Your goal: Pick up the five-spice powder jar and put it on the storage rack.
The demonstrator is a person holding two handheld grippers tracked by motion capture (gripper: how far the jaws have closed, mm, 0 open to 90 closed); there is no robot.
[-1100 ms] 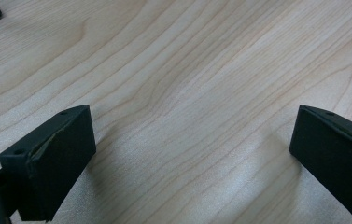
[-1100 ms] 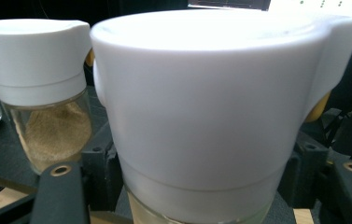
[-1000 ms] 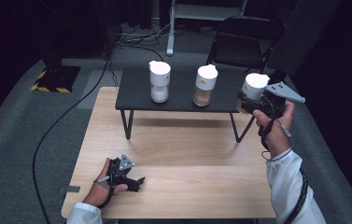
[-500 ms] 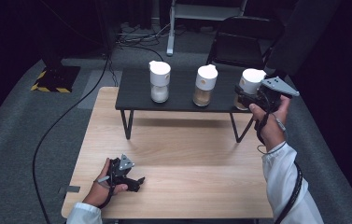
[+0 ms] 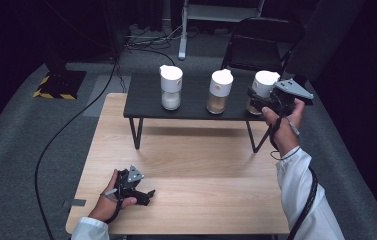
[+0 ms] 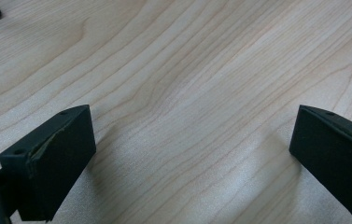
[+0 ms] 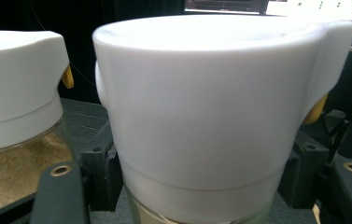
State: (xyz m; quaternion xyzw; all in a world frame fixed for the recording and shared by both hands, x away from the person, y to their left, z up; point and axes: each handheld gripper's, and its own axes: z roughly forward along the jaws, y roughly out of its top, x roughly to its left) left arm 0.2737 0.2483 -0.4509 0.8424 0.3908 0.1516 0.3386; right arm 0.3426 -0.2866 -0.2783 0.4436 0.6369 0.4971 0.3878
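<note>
Held jar: white-lidded jar (image 7: 201,116) close up between the two black jaws, pads pressed on its sides under the lid.
Neighbour: second jar (image 7: 17,116) at left, tan grains inside.
Yellow tabs: beside both lids.

three jars (image 5: 220,91) on raised shelf (image 5: 148,102), table (image 5: 206,180) below

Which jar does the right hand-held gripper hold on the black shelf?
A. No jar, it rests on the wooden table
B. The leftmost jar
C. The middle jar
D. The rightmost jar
D: the right hand-held gripper is shut on the rightmost jar on the black shelf, and the right gripper view shows its white lid between the jaws.
</note>
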